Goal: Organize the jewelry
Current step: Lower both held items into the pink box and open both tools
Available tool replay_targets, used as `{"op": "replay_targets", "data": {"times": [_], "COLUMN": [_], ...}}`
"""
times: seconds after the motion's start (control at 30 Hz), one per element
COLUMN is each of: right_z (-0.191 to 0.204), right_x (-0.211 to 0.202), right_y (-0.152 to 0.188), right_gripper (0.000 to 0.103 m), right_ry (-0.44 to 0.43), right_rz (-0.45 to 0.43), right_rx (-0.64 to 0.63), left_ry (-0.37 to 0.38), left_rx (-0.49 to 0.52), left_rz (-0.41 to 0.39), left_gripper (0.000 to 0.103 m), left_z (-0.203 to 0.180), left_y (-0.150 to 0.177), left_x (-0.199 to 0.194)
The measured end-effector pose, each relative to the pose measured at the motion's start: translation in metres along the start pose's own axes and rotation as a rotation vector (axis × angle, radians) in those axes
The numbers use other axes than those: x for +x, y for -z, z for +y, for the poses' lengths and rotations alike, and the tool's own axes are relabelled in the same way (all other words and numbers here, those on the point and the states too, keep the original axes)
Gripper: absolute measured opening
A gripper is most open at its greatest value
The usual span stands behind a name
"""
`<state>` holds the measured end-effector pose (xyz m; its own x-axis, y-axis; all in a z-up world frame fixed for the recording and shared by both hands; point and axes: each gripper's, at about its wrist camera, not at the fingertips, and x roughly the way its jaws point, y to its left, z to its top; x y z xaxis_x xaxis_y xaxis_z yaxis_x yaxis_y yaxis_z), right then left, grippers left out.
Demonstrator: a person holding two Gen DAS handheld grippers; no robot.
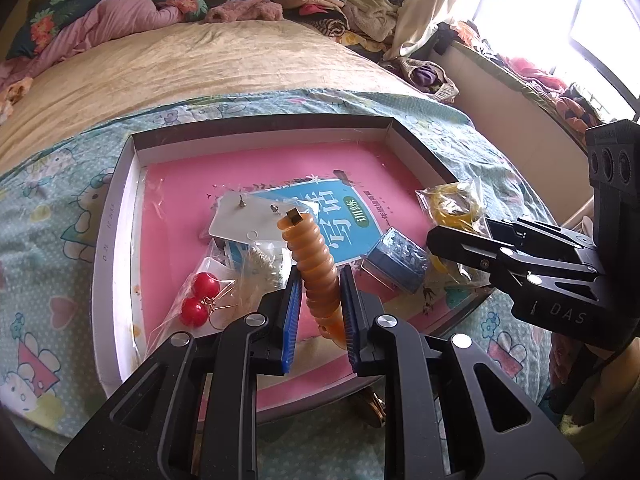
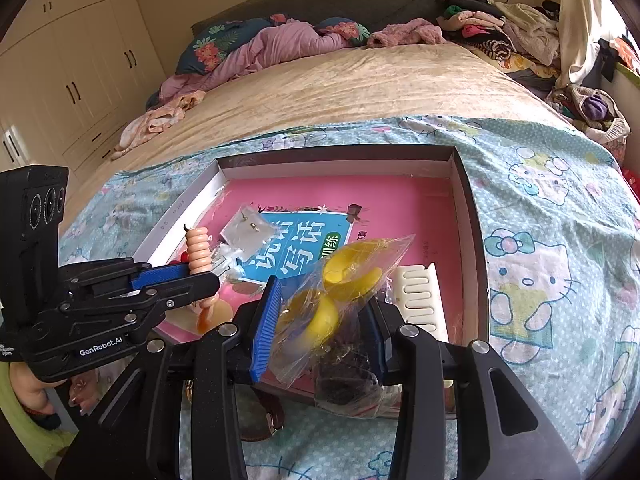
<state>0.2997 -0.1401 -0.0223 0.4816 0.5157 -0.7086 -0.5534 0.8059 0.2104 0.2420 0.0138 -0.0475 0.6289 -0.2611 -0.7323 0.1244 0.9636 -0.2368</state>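
Note:
A shallow box (image 1: 260, 126) (image 2: 340, 154) with a pink book in it lies on the bed. My left gripper (image 1: 320, 280) (image 2: 200, 276) is shut on a strand of orange beads (image 1: 310, 248) (image 2: 198, 250) that stands up over the box's near side. To its right, my right gripper (image 2: 324, 300) (image 1: 434, 240) is shut on a clear plastic bag of yellow pieces (image 2: 348, 268) (image 1: 456, 200), held above the box's front right part. The far pad of the right gripper is hidden behind the bag.
In the box lie bagged red cherry earrings (image 1: 200, 296), a stud earring card (image 1: 248, 216), a small blue packet (image 1: 396, 260) and a white comb (image 2: 418, 296). A brown strap (image 2: 260, 412) lies by the box's near edge. A cartoon-print sheet (image 1: 52, 208) covers the bed, with clothes piled behind.

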Motion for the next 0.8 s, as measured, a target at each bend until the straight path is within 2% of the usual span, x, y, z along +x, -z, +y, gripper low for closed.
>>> {"op": "replay_targets", "data": {"times": [0.6, 0.8], "right_z": [-0.006, -0.008], "right_x": [-0.012, -0.023], "right_y": [0.006, 0.009], "right_gripper": [0.043, 0.050], "right_ry": [-0.023, -0.024], "right_rz": [-0.021, -0.046], "right_rx": [0.045, 0.067], "left_ry": [0.007, 0.005], "left_rx": [0.006, 0.006], "left_rz": [0.017, 0.020], "left_gripper": [0.012, 0.013], "left_z": [-0.005, -0.006], "left_y": [0.002, 0.001], "left_x": [0.007, 0.006]}}
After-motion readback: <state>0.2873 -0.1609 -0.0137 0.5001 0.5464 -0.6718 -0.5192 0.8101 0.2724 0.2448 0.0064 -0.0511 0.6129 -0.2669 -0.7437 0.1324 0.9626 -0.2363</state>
